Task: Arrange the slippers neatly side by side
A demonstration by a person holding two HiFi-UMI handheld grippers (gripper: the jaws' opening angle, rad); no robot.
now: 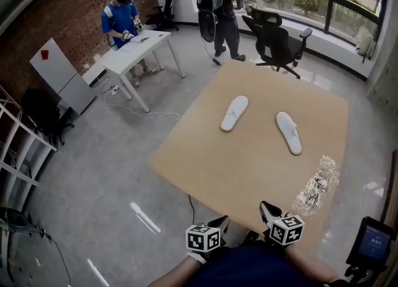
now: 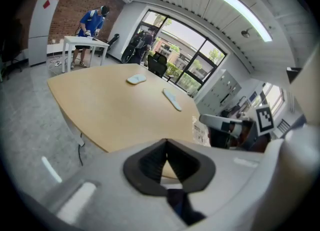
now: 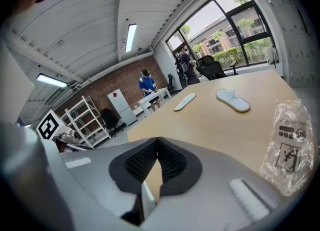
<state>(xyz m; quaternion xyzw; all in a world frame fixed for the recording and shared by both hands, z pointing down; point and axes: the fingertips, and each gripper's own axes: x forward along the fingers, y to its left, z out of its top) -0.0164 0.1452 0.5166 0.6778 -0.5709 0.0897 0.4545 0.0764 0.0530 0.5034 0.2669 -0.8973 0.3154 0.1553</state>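
Two white slippers lie apart on the light wooden table [image 1: 205,161]. The left slipper [image 1: 234,113] [image 2: 136,79] [image 3: 185,101] points up and to the right. The right slipper [image 1: 288,132] [image 2: 172,99] [image 3: 232,100] is angled the other way, with a wide gap between the two. My left gripper [image 1: 219,223] [image 2: 166,141] hangs at the table's near edge, shut, with nothing held. My right gripper [image 1: 268,210] [image 3: 158,139] is beside it over the near edge, also shut and empty. Both grippers are far from the slippers.
A crumpled clear plastic bag [image 1: 316,186] [image 3: 290,145] lies on the table's near right part. Beyond the table stand a black office chair [image 1: 277,38], a white desk [image 1: 135,51] with a person in blue, and another person by the window. A metal shelf [image 1: 18,149] stands at the left.
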